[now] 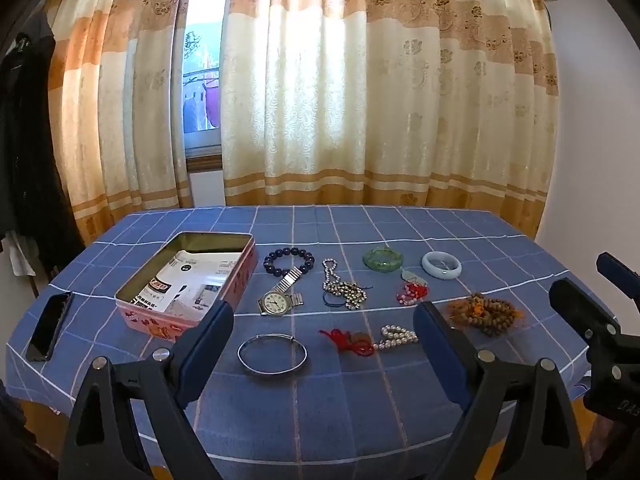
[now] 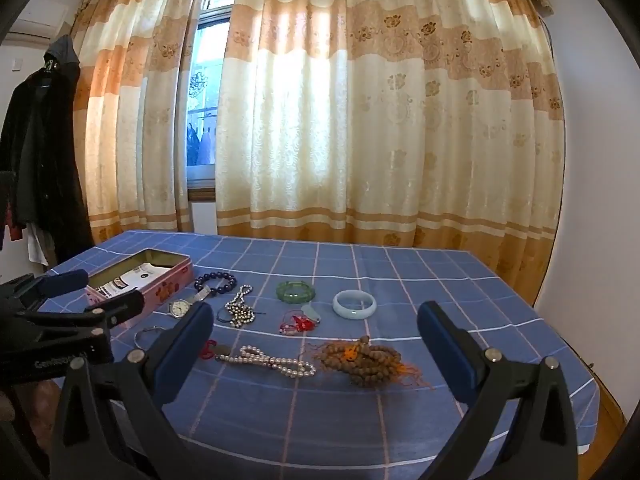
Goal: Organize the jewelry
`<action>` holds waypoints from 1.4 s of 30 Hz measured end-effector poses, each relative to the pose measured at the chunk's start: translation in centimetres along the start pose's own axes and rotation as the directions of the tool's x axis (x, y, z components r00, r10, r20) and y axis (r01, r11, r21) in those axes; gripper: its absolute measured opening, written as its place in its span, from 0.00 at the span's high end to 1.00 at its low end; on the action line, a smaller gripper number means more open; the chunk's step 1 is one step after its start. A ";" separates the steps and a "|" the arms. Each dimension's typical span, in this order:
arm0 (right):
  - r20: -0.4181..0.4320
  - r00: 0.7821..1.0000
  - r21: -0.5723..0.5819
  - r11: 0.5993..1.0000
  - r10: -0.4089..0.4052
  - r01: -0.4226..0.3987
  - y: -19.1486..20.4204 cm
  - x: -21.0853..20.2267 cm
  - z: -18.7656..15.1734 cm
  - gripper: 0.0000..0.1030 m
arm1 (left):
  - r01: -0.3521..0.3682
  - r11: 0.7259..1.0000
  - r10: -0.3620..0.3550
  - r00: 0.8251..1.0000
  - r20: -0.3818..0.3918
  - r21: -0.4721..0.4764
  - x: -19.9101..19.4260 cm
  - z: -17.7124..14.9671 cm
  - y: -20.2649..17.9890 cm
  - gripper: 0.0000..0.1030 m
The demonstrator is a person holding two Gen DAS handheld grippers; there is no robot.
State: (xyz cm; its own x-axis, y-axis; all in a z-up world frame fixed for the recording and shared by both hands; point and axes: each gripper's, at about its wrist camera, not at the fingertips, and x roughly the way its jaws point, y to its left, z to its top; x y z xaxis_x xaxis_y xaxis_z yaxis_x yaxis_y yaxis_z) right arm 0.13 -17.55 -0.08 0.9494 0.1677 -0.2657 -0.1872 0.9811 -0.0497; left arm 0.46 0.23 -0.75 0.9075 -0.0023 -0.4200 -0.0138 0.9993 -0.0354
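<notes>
Both hand-held grippers, left (image 1: 324, 322) & right (image 2: 316, 328), spread wide, empty, above jewelry; tin (image 1: 136, 300) lidless.

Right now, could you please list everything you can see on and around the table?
tin box: 1, pink, open, table's left, printed paper inside
phone: 1, black, left of box
bead bracelet: 1, dark blue, right of box
watch: 1, silver
metal bead chain: 1, silver
bangles: green, pale blue, thin silver
red-cord pendant: 1
pearl strand: 1, white, red knot
wooden beads: 1 heap, brown
tablecloth: blue check
curtains: cream-orange
left gripper: open
right gripper: open
</notes>
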 end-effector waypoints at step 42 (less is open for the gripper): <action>-0.029 0.999 -0.007 1.000 0.020 -0.020 0.8 0.4 -0.5 0.00 | -0.022 1.000 0.022 1.000 0.012 0.008 0.3 -0.1 0.5 0.11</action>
State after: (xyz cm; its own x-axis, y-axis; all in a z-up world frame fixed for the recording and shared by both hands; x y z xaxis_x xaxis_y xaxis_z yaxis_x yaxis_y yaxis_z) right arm 0.18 -16.79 -0.72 0.9376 0.1843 -0.2949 -0.2081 0.9768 -0.0510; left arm 0.73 0.76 -0.99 0.9118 0.0197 -0.4102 -0.0302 0.9994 -0.0191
